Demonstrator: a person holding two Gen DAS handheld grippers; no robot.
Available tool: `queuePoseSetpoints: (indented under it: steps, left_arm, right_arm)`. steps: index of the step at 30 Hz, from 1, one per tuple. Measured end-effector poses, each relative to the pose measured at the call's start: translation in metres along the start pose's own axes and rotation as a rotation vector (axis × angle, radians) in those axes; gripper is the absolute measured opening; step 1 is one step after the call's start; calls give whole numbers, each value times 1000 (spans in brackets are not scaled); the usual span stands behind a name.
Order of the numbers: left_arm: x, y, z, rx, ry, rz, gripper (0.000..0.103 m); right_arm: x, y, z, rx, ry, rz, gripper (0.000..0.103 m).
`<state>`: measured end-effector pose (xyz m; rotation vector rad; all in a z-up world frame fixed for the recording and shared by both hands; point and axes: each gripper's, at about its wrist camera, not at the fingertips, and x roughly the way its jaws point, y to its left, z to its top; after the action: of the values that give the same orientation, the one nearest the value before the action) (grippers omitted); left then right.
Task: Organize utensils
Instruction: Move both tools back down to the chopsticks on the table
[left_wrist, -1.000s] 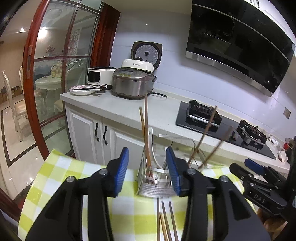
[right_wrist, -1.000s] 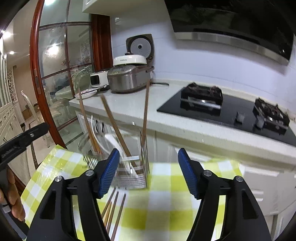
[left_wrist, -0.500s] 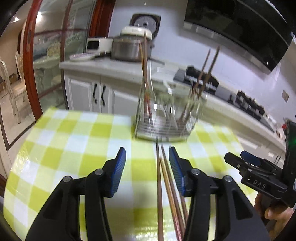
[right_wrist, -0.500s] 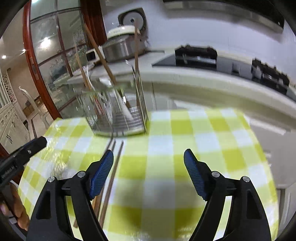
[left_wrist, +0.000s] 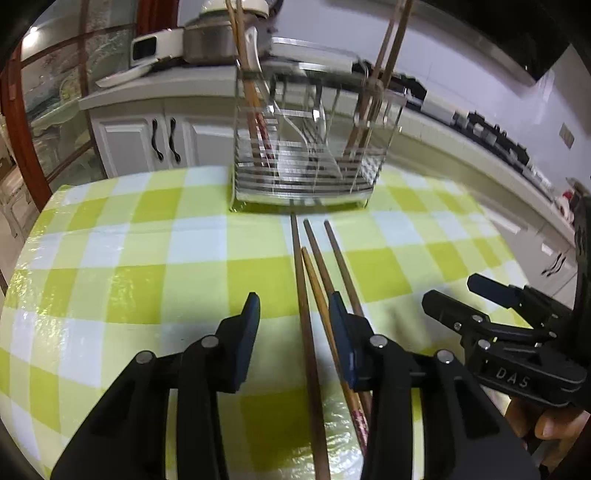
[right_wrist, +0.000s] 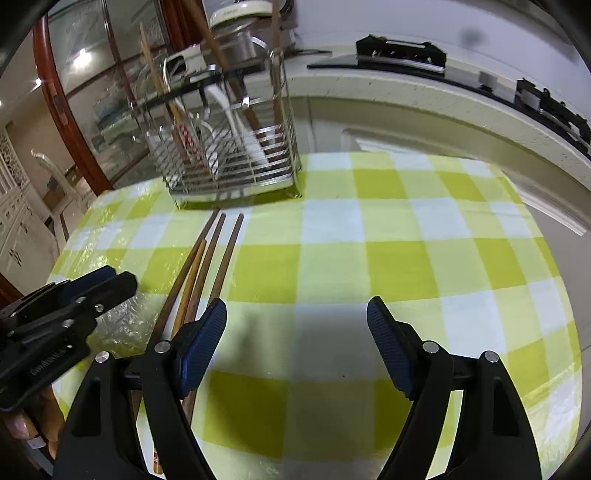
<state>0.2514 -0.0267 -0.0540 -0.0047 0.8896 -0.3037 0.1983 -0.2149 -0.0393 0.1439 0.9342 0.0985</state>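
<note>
Several wooden chopsticks (left_wrist: 308, 295) lie side by side on the green-checked tablecloth (left_wrist: 147, 258), pointing at a steel wire utensil rack (left_wrist: 306, 147). The rack holds upright chopsticks and a white spoon. My left gripper (left_wrist: 293, 332) is open and hovers low over the chopsticks, with two of them between its fingers. My right gripper (right_wrist: 297, 347) is open and empty just right of the chopsticks (right_wrist: 207, 266). The rack (right_wrist: 229, 147) stands at the far left in the right wrist view. Each gripper shows in the other's view: the right (left_wrist: 491, 306), the left (right_wrist: 85, 291).
The table edge curves off at the left and right. Behind it runs a kitchen counter (left_wrist: 177, 85) with a rice cooker, white cabinets (left_wrist: 147, 144) and a gas hob (right_wrist: 399, 51). A glass door with a red frame (right_wrist: 74, 129) stands at the left.
Both grippers have tilted down and dropped toward the table. The left gripper now straddles the lying chopsticks; the rack appears nearer and larger.
</note>
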Motion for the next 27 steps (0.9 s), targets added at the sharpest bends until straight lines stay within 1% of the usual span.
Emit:
queuePoseSetpoints:
  steps: [9, 11, 14, 18, 22, 27]
  left_arm:
    - [30, 3, 8, 24, 63, 14, 34]
    - [35, 4, 10, 29, 72, 16, 29]
    - [41, 6, 12, 28, 89, 18, 28]
    - [43, 10, 12, 28, 87, -10, 28]
    - [44, 5, 9, 72, 89, -24, 28]
    - [49, -1, 7, 91, 101, -16, 25]
  right_arm:
    - [29, 14, 12, -23, 81, -21, 77]
    - [33, 17, 14, -27, 90, -23, 77]
    - [37, 18, 17, -24, 99, -26, 77]
    - [40, 18, 20, -24, 105, -16, 77]
    - [43, 10, 23, 8, 114, 2, 77]
    - [42, 11, 26, 5, 114, -2, 77]
